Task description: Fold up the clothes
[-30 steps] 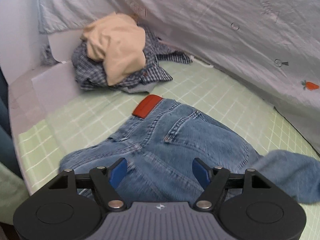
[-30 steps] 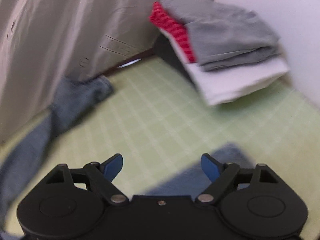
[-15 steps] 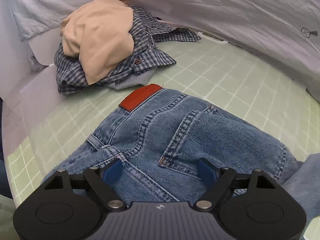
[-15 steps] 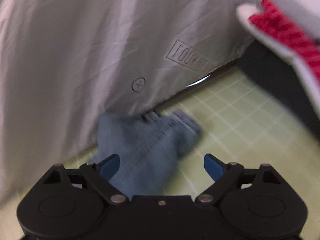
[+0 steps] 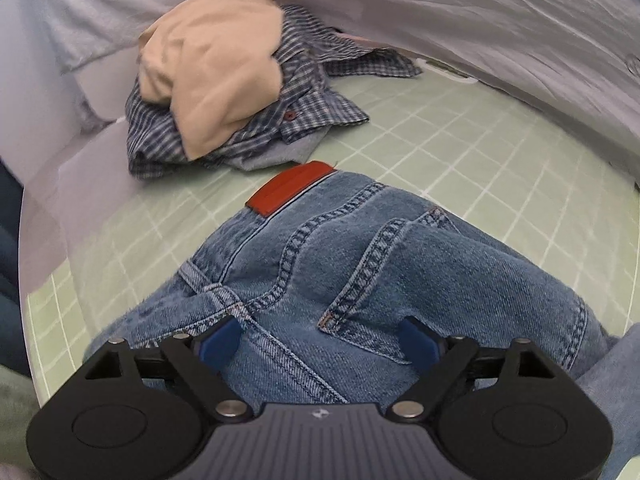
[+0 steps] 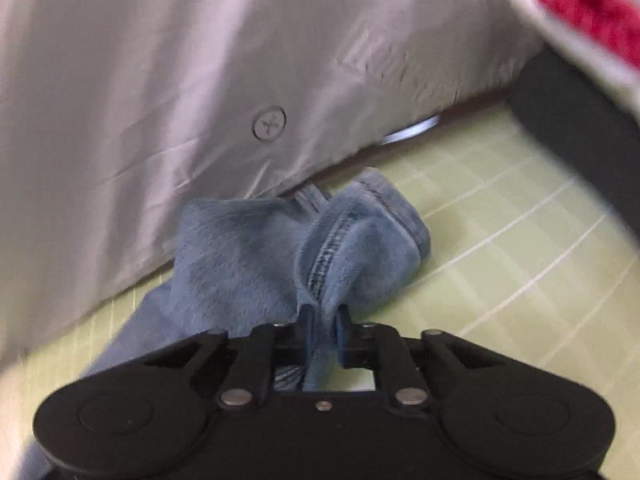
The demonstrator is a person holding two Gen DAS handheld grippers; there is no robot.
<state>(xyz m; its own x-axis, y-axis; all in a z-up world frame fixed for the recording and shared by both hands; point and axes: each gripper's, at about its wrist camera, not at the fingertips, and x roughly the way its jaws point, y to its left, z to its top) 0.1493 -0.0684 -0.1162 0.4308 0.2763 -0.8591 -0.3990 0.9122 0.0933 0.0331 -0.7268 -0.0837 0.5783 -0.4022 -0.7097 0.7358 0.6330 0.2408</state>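
On the left of the green checked tabletop [image 5: 460, 136] lies a heap of clothes: a cream garment [image 5: 208, 68] on top of a blue checked shirt [image 5: 304, 92]. Just in front of the heap are the jeans [image 5: 400, 272], seat side up, with a red patch [image 5: 290, 193] at the waistband. The left gripper [image 5: 320, 344] hangs low over the seat of the jeans; its blue fingers [image 5: 220, 340] have just been opening and now stand wide, with denim between them, and whether they touch it cannot be told. A pale sheet [image 5: 500, 20] hangs behind the tabletop. Further right, the right gripper [image 6: 323, 332] has just closed, its fingers narrow and pinching the bunched hem of a jeans leg [image 6: 312, 248] at the sheet's foot. At the far right sits red fabric [image 6: 592, 8] on something white.
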